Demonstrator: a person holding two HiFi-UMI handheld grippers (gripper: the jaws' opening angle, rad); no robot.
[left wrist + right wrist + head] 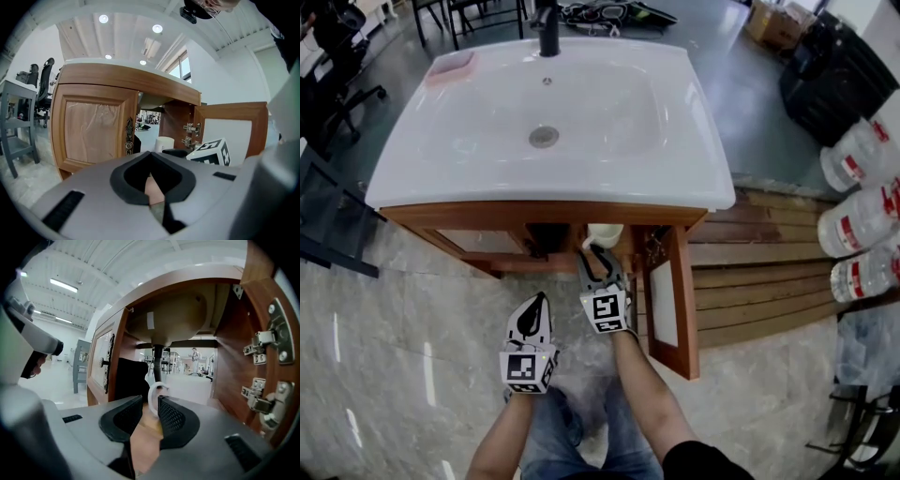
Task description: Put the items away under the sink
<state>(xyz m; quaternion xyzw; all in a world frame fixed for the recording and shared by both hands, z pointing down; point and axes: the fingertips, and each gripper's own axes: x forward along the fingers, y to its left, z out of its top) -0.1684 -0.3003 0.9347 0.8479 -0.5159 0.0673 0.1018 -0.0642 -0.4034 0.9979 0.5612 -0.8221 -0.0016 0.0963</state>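
- Just inside the open cabinet under the sink (pixel 553 192), the white mug (pixel 604 233) stands upright, its handle (pixel 153 398) turned toward the person
- The right gripper (pixel 594 258) is nearer, straight before it, jaws slack astride the handle loop, with a gap at one pad
- The left gripper (pixel 539 305) hangs back outside, clenched on nothing
- A straight pull-back should clear the handle

Open test-lab hall: freestanding sink vanity (pixel 487 183), office chairs (pixel 45 79), stacked water jugs (pixel 862 155), cardboard box (pixel 773 23), strip-lit industrial ceiling (pixel 122 263).
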